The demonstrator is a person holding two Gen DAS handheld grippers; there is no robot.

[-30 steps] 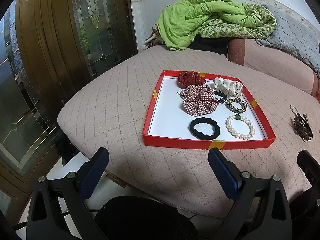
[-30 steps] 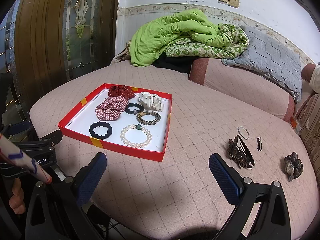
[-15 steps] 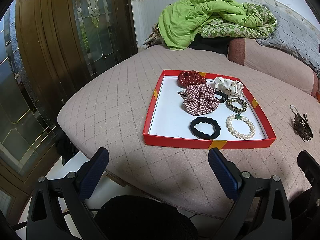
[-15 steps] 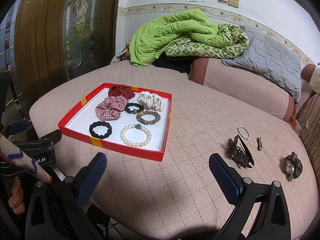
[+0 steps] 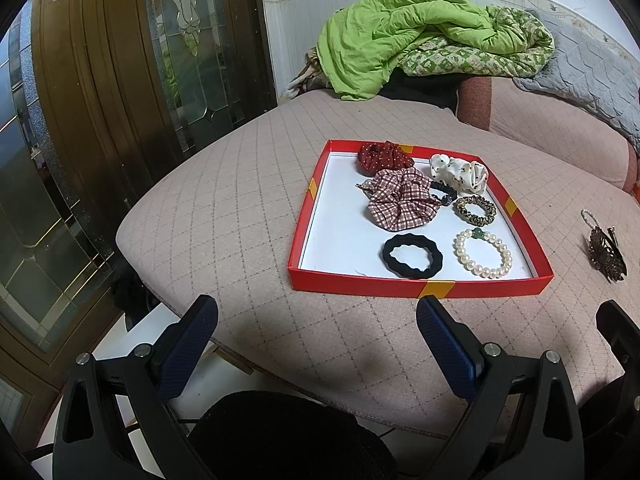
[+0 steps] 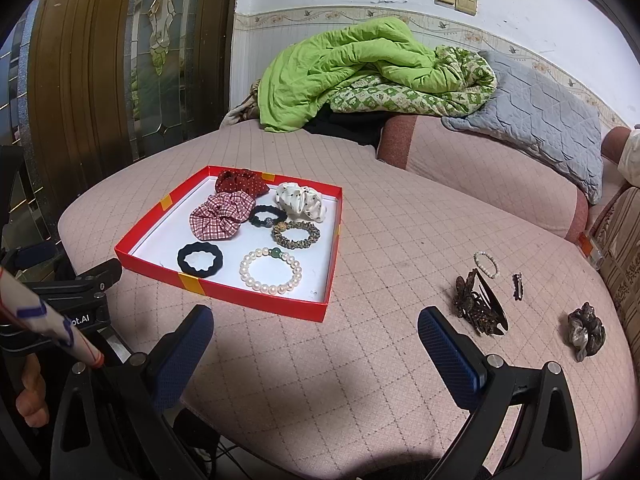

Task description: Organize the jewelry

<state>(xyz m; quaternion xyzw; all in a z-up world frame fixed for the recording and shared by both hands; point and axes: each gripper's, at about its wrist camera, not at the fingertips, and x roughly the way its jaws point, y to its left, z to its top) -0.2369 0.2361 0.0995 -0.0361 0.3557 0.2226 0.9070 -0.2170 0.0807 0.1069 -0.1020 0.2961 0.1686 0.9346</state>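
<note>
A red tray (image 5: 420, 282) (image 6: 224, 288) with a white floor lies on the pink quilted cushion. In it are several scrunchies, a black hair tie (image 5: 413, 255) (image 6: 200, 260) and a pearl bracelet (image 5: 483, 253) (image 6: 271, 271). To the tray's right on the cushion lie a brown claw clip (image 6: 478, 306) (image 5: 606, 250), a small pearl bracelet (image 6: 486, 264), a hair pin (image 6: 517, 286) and a dark scrunchie (image 6: 586, 330). My left gripper (image 5: 316, 340) is open and empty, in front of the tray. My right gripper (image 6: 316, 340) is open and empty, near the cushion's front edge.
A green quilt (image 6: 360, 76) and a grey pillow (image 6: 540, 120) are piled at the back. A wooden glass door (image 5: 100, 120) stands to the left. The cushion's front edge (image 5: 280, 376) drops off below the left gripper. The person's left hand (image 6: 32, 396) shows at lower left.
</note>
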